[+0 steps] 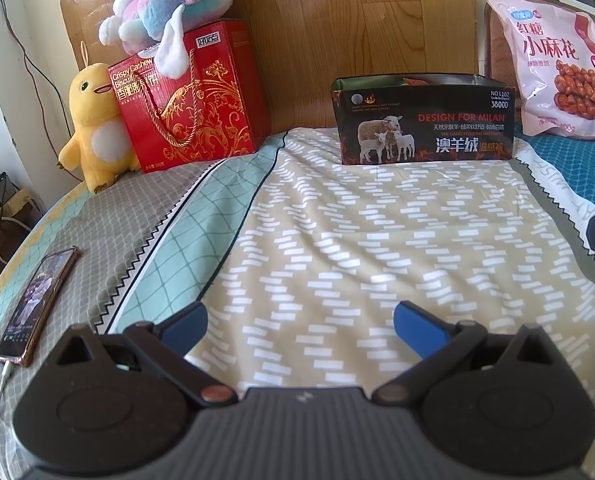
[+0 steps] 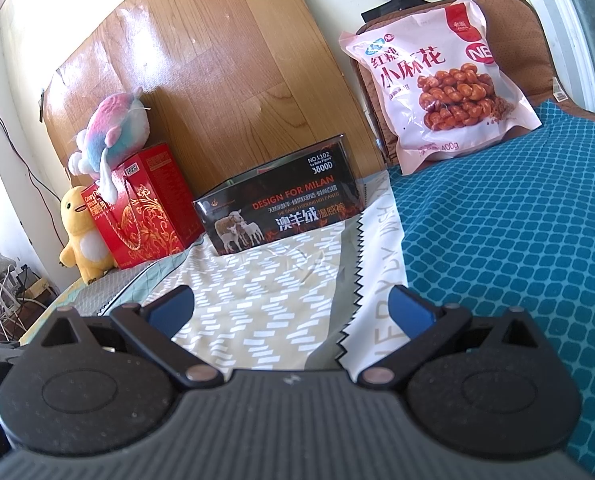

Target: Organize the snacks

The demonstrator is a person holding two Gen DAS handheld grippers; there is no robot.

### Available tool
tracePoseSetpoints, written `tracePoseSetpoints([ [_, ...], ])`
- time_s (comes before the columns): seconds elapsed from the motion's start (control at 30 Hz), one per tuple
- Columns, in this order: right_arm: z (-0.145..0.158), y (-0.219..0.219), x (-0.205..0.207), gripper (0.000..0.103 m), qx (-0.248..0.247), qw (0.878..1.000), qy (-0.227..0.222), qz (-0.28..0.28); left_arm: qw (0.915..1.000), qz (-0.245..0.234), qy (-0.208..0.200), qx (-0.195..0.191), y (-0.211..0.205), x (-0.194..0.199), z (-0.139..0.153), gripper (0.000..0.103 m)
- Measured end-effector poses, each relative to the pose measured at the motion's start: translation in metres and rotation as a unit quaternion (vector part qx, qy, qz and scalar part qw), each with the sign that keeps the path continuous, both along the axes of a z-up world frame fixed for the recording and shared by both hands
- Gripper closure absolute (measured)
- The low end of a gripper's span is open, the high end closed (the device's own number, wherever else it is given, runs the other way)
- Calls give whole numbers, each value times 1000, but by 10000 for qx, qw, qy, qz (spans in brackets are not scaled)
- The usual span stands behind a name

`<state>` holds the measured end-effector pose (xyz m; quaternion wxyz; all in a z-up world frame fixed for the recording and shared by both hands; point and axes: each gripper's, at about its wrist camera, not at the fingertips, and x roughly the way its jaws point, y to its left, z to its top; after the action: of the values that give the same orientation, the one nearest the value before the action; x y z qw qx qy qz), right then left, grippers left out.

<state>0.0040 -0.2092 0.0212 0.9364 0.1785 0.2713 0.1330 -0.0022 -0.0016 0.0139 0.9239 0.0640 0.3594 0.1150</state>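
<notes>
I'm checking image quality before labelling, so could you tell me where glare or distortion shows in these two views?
Left wrist: bed bows under fisheye, sunlight patches the sheet. Right wrist: glare streaks the wooden board; pink snack bag stays readable.

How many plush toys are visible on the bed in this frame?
2. A yellow duck plush stands at the bed's far left corner beside the red gift box; a pastel multicolour plush sits on top of that box. Others may be out of view.
</notes>
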Motion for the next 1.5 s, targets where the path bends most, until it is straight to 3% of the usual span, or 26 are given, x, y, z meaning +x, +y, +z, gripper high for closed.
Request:
tracePoseSetpoints([
  [0.73,0,0,0,0,3,10000,0,-2,9998,76,-32,204,-1,0,-2,0],
  [1.5,0,0,0,0,5,10000,-1,-2,9999,-80,94,96,-2,1,-3,0],
])
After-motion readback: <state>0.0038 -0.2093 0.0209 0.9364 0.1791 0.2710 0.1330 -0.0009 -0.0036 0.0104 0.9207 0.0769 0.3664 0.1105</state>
